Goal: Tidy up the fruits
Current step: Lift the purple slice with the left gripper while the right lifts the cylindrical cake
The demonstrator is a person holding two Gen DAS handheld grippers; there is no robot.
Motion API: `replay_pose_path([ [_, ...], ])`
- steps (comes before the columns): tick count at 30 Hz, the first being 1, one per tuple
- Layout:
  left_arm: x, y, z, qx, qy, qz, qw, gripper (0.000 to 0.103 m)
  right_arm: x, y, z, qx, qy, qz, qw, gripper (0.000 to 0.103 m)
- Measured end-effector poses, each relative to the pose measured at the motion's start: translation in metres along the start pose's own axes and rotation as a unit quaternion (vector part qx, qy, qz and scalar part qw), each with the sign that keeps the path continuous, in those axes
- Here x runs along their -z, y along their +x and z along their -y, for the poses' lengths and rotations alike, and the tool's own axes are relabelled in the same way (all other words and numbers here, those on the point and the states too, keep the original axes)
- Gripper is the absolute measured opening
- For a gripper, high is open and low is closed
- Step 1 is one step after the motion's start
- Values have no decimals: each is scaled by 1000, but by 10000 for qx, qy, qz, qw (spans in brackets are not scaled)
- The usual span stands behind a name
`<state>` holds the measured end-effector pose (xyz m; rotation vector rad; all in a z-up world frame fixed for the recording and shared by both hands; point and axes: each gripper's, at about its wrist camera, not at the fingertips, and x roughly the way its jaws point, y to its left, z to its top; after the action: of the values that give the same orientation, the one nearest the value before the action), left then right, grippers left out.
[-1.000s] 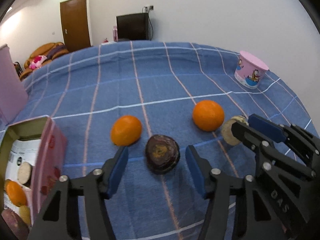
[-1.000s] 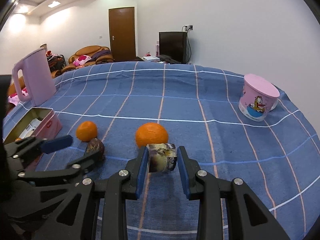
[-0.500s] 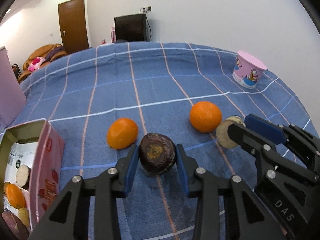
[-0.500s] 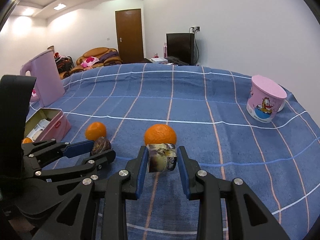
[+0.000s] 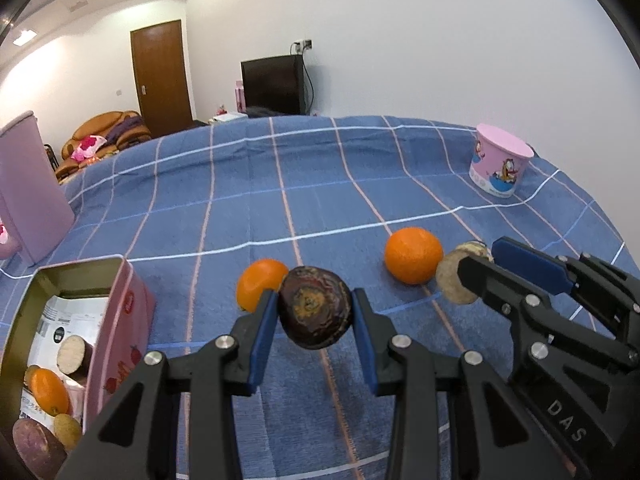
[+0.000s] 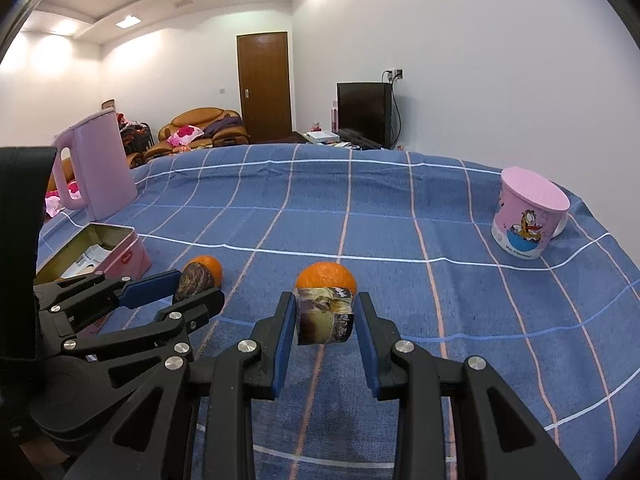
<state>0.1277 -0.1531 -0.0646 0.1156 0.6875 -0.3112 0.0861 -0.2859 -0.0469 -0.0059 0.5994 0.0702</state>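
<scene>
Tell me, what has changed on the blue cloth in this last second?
The left hand-held gripper closed its open fingers on the dark round fruit and now holds it clear of the blue cloth. The right hand-held gripper stayed shut on its brownish cut piece. Both oranges, the pink tin and the pink cup kept their places.
</scene>
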Motion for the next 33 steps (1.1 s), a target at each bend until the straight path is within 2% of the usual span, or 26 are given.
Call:
replay_pose_path([
  [33, 4, -26, -3, -343, -30, 681, 9971, 39, 3, -25, -3, -77, -71, 686, 9976, 32],
])
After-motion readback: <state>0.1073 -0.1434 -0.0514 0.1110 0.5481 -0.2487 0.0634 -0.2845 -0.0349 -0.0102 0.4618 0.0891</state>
